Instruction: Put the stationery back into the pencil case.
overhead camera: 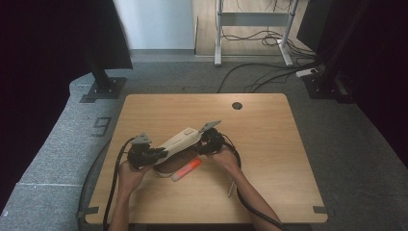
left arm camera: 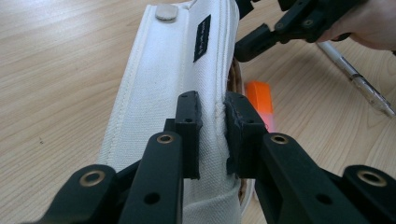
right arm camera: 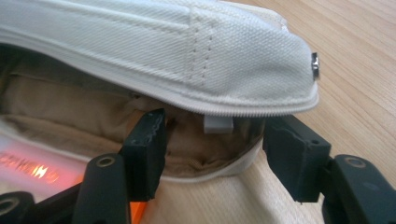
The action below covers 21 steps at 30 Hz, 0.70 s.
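One white canvas pouch (overhead camera: pixel 179 140) was held above the wooden table (overhead camera: pixel 269 159), its zip parted and tan lining exposed; contents could not be told. The left gripper (left arm camera: pixel 212 135) was clamped on its edge; the right gripper (right arm camera: pixel 212 154) stood apart at its mouth. One orange highlighter (overhead camera: pixel 186 170) and one pen (left arm camera: pixel 357 79) lay beside it.

Lab or recording studio. Small wooden table (overhead camera: pixel 269 144) with cable hole (overhead camera: pixel 236 105) stands alone on grey carpet (overhead camera: pixel 62 139). Black stand base (overhead camera: pixel 102 89) at 10 o'clock, another (overhead camera: pixel 327 84) at 2 o'clock. Loose cables (overhead camera: pixel 260 77) and white desk frame (overhead camera: pixel 252 29) at 12 o'clock. Dark curtains (overhead camera: pixel 33 72) at both sides.
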Tool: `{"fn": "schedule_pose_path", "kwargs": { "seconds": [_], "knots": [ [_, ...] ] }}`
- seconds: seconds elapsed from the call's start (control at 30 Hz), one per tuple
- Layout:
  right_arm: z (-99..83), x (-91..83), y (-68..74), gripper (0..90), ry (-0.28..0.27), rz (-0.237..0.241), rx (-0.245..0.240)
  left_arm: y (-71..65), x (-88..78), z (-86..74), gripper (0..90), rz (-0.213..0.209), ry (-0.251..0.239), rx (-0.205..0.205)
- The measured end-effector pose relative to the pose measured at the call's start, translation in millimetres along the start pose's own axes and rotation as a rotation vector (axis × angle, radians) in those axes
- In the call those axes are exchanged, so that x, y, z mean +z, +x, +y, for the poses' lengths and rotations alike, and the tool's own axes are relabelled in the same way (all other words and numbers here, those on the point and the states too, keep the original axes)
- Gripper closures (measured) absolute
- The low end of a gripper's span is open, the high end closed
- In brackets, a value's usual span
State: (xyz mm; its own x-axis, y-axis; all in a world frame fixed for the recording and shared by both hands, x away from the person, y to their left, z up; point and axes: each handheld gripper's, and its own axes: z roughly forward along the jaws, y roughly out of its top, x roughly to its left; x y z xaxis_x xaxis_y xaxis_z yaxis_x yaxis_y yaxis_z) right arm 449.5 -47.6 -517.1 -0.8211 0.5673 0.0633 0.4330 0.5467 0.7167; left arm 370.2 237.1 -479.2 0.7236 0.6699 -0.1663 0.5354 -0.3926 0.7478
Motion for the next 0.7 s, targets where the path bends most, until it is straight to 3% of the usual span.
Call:
{"fn": "schedule_pose_path", "kwargs": {
  "seconds": [0.5,0.7],
  "knots": [
    [-6.7,-28.4,8.9,24.5,-0.015,0.040,-0.047,-0.2,-0.2,-0.9,76.1,-0.003,0.002,0.000],
    [-15.8,-37.1,7.9,20.5,-0.007,0.046,-0.035,0.2,-0.5,-1.3,76.0,-0.006,0.003,-0.002]
  ]
}}
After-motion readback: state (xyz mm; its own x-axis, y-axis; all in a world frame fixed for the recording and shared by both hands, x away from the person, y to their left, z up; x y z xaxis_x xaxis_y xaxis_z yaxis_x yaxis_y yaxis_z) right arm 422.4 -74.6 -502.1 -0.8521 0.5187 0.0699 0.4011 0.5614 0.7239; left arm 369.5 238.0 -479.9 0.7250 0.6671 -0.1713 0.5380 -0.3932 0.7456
